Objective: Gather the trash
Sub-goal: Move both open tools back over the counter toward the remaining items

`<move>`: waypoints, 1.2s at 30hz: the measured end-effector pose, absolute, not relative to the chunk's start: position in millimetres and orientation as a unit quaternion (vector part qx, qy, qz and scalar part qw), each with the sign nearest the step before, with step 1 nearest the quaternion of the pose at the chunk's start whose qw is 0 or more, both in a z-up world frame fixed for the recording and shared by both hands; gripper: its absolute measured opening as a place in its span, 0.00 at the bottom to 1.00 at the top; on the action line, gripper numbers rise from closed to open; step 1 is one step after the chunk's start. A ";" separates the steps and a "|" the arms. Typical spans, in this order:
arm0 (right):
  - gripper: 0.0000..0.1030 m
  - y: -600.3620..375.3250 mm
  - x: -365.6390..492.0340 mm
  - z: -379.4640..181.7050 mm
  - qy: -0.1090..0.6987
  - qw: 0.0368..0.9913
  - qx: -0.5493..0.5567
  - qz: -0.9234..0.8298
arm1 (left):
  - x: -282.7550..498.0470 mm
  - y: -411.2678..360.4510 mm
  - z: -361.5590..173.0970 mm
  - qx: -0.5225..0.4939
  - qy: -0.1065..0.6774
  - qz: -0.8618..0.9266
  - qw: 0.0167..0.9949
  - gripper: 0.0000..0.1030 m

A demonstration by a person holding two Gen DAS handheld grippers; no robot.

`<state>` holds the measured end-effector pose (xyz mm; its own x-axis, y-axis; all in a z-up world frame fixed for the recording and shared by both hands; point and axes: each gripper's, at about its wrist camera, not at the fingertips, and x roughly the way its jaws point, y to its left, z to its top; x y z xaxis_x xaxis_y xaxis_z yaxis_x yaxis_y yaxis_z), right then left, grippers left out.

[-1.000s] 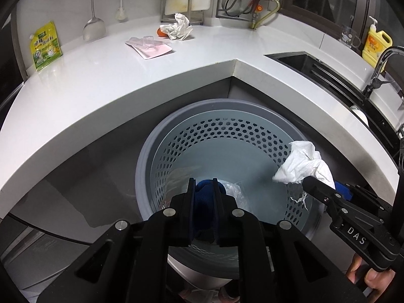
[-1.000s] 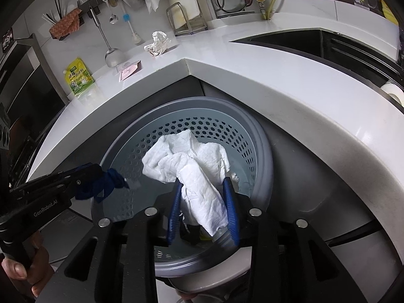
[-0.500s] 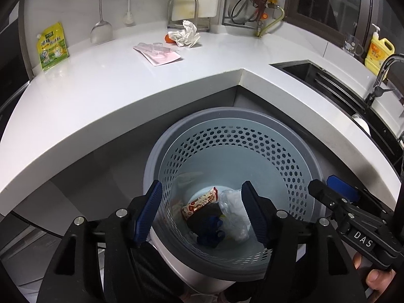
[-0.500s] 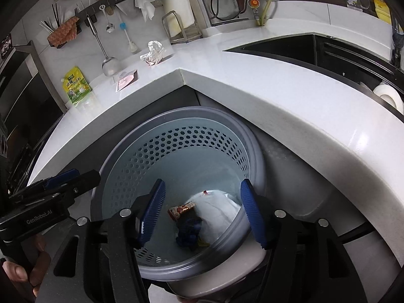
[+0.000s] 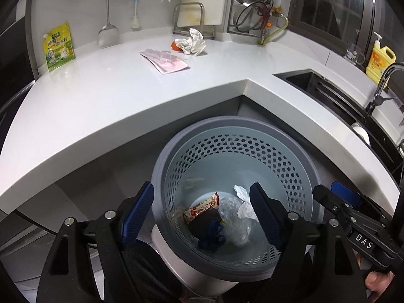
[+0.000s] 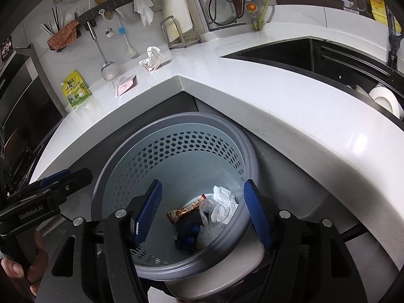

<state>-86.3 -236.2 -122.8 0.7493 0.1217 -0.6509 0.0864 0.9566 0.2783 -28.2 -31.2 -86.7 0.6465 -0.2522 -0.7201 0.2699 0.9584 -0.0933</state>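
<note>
Tissue now dropped into bin; left gripper, right gripper both spread wide, empty, above rim.

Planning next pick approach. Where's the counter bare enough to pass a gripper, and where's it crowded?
Bare: the counter from the front edge back to the pink packet, and the stretch between the corner seam and the sink. Crowded: back wall, around the crumpled tissue, cutting board rack and green pouch.

A white L-shaped counter wraps an inner corner below a pale tiled wall. A dark sink is set into it, beside a dark-framed window.
</note>
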 end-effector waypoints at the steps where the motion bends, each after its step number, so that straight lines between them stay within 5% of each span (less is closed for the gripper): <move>1: 0.63 -236.4 -86.5 -122.5 0.354 0.924 0.147 0.009 | -28.2 -30.4 -85.2 0.009 0.392 -0.143 0.909 0.78; 11: 0.66 -232.4 -79.9 -116.0 0.345 0.928 0.139 0.018 | -24.3 -16.7 -69.8 0.003 0.367 -0.121 0.922 0.90; 36: 0.67 -237.2 -23.8 -94.5 0.322 0.937 0.128 0.042 | 35.5 -3.9 -41.3 -0.012 0.348 -0.069 0.935 0.94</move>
<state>-23.8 -237.2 -94.5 0.7884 0.1621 -0.5934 0.0030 0.9636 0.2672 35.5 -3.9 -41.3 0.7483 -0.1369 -0.6490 0.1199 0.9903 -0.0706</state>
